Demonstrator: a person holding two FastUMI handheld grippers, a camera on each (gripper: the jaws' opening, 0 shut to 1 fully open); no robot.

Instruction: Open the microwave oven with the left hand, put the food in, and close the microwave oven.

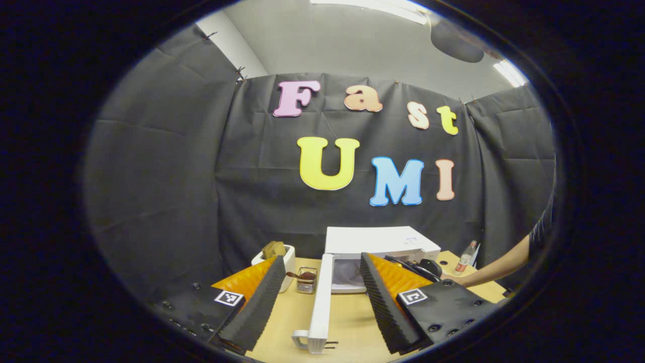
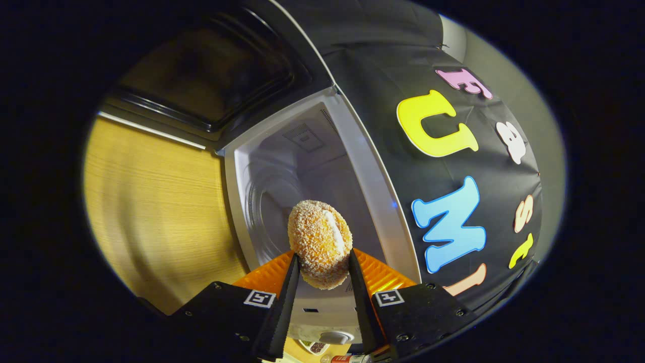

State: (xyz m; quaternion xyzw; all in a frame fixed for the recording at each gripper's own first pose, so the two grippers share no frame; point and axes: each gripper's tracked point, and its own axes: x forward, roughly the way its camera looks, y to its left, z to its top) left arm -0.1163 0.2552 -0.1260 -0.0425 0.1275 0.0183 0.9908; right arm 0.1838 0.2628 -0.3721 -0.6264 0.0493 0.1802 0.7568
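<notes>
Wooden tabletop (image 1: 347,322) carries microwave (image 1: 383,242), door (image 1: 321,297) swung wide. I keep left claw (image 1: 322,302) spread, back, clear. Right claw (image 2: 322,282) pinches breaded food (image 2: 320,242) at cavity (image 2: 302,166) mouth, rolled sideways for entry.

I see a light wooden table (image 1: 347,327). On it sits a white toaster (image 1: 282,264) with brown bread (image 1: 273,248) poking out the top. Beside it is a small clear glass jar (image 1: 306,281). Far off stands a little bottle (image 1: 466,256).
</notes>
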